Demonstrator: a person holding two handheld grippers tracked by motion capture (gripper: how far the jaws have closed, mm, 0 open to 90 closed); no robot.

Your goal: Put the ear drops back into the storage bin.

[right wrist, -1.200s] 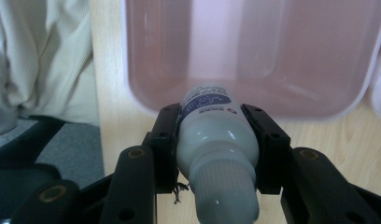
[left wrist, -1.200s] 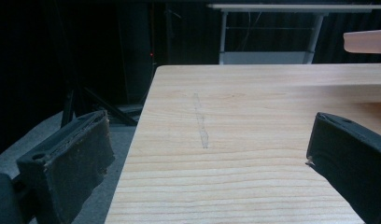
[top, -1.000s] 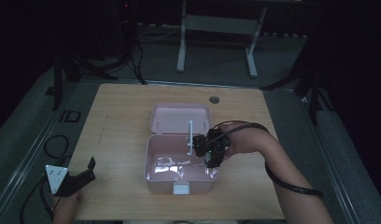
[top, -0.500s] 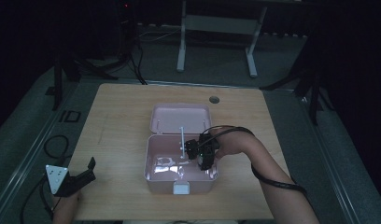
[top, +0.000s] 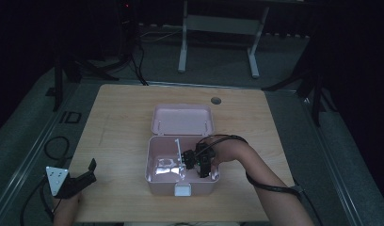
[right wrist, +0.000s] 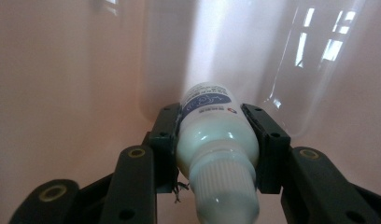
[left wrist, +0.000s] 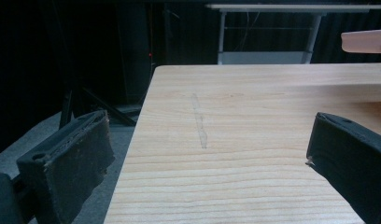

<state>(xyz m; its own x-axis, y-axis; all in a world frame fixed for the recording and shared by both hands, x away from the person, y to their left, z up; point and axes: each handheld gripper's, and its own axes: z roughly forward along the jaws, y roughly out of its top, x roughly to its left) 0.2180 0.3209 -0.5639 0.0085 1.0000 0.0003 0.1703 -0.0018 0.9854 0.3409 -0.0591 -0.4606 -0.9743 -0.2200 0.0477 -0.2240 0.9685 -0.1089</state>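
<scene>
Two tongs: one in each hand.
Right tongs [right wrist: 216, 154]: squeezing a small white bottle [right wrist: 216, 140] inside the pink box [top: 155, 176], at 3 o'clock.
Left tongs [left wrist: 207, 158]: wide apart, holding nothing, at the tabletop's [top: 119, 122] 8 o'clock edge.

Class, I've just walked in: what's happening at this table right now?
A person works with a gripper in each hand. The right gripper is shut on a small white bottle and reaches down into an open pink box in the middle of the table; the box's lid lies back behind it. The left gripper rests open near the table's front left corner, holding nothing.
</scene>
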